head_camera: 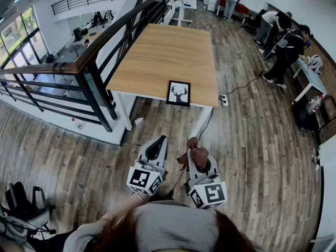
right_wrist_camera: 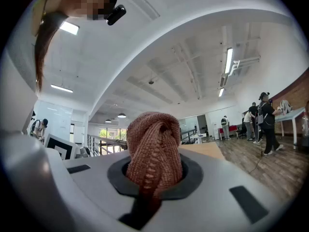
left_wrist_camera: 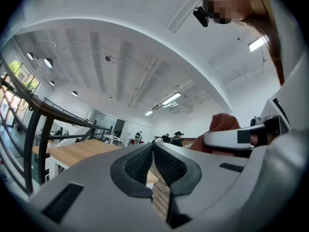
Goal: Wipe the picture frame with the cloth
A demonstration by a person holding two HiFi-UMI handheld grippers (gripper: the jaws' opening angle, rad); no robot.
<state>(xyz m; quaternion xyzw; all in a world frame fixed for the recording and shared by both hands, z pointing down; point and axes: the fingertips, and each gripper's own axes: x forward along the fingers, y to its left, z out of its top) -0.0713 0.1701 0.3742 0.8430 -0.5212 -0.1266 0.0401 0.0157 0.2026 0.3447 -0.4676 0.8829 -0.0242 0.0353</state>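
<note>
A black picture frame (head_camera: 178, 93) with a deer-head print lies flat at the near edge of the wooden table (head_camera: 163, 56). Both grippers hang side by side well short of the table, over the floor. My right gripper (head_camera: 195, 152) is shut on a reddish-brown knitted cloth (right_wrist_camera: 153, 151), which bulges up out of its jaws; the cloth (left_wrist_camera: 223, 122) also shows in the left gripper view. My left gripper (head_camera: 156, 148) is shut with nothing in it, its dark ribbed pads (left_wrist_camera: 140, 166) pressed together.
A black stair railing (head_camera: 79, 72) runs along the table's left side. A white table leg (head_camera: 202, 122) and a cable with a power strip (head_camera: 224, 100) lie near the front right corner. Several people (head_camera: 283, 46) stand at the far right by another table.
</note>
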